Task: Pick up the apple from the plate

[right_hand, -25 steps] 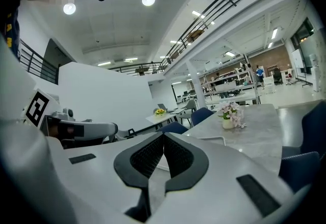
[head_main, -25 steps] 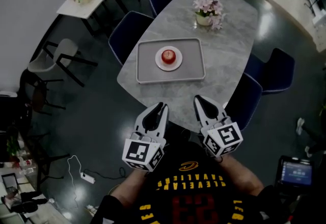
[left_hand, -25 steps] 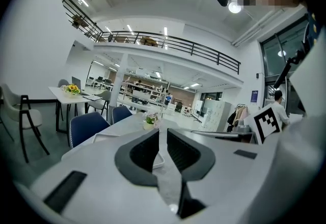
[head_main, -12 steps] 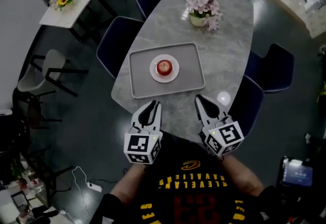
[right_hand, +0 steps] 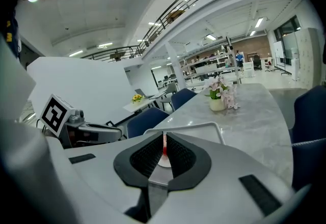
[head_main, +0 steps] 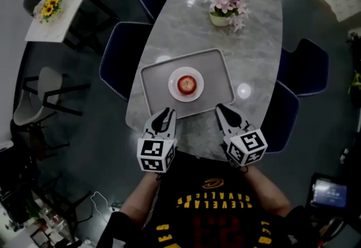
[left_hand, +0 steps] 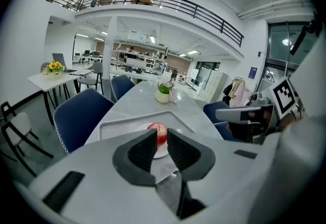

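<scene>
A red apple (head_main: 186, 84) sits on a small white plate (head_main: 186, 97) in the middle of a grey tray (head_main: 155, 86) on the marble table (head_main: 248, 44). My left gripper (head_main: 164, 111) hovers over the table's near edge just short of the tray's front left corner, jaws shut and empty. Level with it, my right gripper (head_main: 220, 108) is at the tray's front right corner, also shut and empty. In the left gripper view the apple (left_hand: 159, 130) shows just past the jaw tips (left_hand: 162, 134). In the right gripper view only a red sliver of the apple (right_hand: 164, 146) shows between the tips (right_hand: 164, 137).
A pot of pink flowers (head_main: 225, 7) stands at the table's far end. Dark blue chairs (head_main: 118, 61) (head_main: 304, 69) flank the table on both sides. A white side table with sunflowers (head_main: 48, 7) stands far left.
Both grippers have come forward from the floor side to the table's near edge, and the tray with the apple lies closer below me. Jaws stay shut.
</scene>
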`<state>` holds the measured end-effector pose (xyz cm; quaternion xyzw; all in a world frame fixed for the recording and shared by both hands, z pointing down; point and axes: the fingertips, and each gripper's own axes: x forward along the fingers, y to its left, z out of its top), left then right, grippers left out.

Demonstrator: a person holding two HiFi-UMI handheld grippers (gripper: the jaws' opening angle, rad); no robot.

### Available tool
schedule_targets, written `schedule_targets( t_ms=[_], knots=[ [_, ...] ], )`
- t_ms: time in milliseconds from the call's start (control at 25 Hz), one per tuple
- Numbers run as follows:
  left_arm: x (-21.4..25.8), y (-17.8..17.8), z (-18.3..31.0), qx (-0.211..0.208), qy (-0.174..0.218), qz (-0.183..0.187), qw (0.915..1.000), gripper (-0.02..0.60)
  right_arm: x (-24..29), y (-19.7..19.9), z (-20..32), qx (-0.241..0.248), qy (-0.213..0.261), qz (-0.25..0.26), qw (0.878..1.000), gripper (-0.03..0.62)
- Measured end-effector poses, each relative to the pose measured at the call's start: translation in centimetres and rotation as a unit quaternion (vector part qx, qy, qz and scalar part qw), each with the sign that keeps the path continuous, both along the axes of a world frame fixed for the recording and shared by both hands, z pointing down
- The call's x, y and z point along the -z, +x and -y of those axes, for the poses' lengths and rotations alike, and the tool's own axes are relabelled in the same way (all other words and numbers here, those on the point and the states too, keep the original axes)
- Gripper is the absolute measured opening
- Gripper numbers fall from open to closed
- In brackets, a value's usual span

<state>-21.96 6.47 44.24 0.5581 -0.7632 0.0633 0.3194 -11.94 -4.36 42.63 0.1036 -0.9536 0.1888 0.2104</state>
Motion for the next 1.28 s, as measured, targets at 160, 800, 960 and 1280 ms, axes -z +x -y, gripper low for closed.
schedule_targets(
  t_ms=[160,800,960,1280],
  knots=[
    [-1.9,-1.6,0.8,-0.013,-0.012,-0.026,0.9995,0.051,-2.2,-1.3,0.9,-0.019,-0.006,-0.027,0.999,0.008],
    [-11.0,-6.7,3.7,0.002,-0.071,-0.208,0.9755,0.094,-11.6,-4.6,3.3,-0.065,-0.129,-0.107,0.984,0.058],
    [-14.0,-7.1,3.8,0.056,-0.072,-0.338,0.9365,0.094,-14.0,-4.5,3.5,-0.103,-0.215,-0.112,0.965,0.058],
    [-16.1,-7.4,4.1,0.067,-0.104,-0.372,0.9201,0.094,-17.1,-4.8,3.5,-0.143,-0.297,-0.134,0.935,0.058]
  ],
)
